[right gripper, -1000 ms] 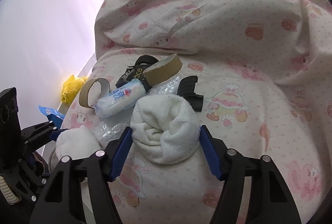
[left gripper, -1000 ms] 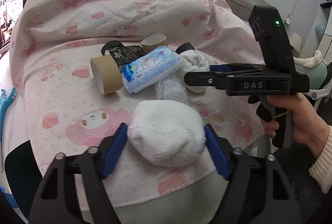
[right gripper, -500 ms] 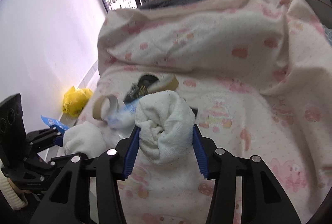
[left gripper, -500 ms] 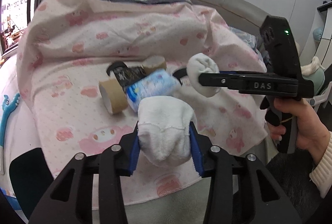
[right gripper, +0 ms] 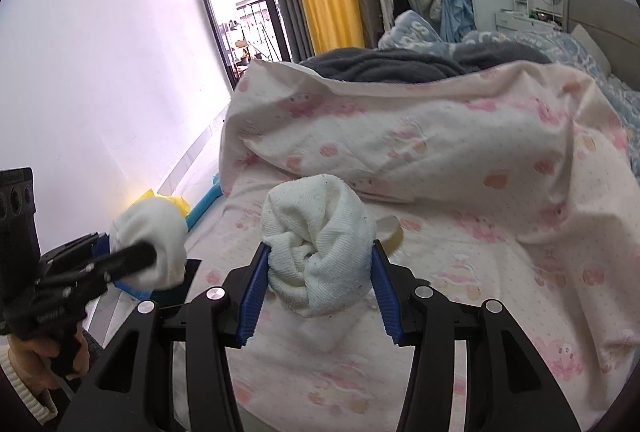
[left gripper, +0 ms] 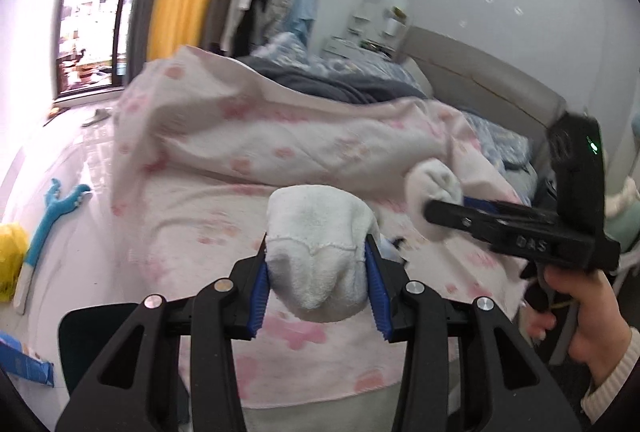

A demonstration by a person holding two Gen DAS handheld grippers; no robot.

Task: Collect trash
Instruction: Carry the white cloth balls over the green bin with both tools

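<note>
My left gripper [left gripper: 316, 272] is shut on a white balled sock [left gripper: 316, 252] and holds it in the air above the pink quilt [left gripper: 280, 152]. My right gripper [right gripper: 318, 268] is shut on a second white rolled sock [right gripper: 316, 244], also lifted off the bed. Each gripper shows in the other's view: the right gripper with its sock [left gripper: 434, 192] at the right, the left gripper with its sock [right gripper: 152, 232] at the left. A cardboard tape roll [right gripper: 390, 230] peeks out behind the right sock. The other trash on the bed is mostly hidden behind the socks.
A yellow bag [left gripper: 10, 256] and a blue toy [left gripper: 52, 208] lie on the floor left of the bed. A blue packet [left gripper: 24, 364] lies at the lower left. A grey headboard [left gripper: 480, 80] and blue bedding [right gripper: 540, 44] are behind the quilt.
Both grippers closed on their socks and lifted them up off the bed. The views tilted upward, so the trash pile dropped out of sight.
</note>
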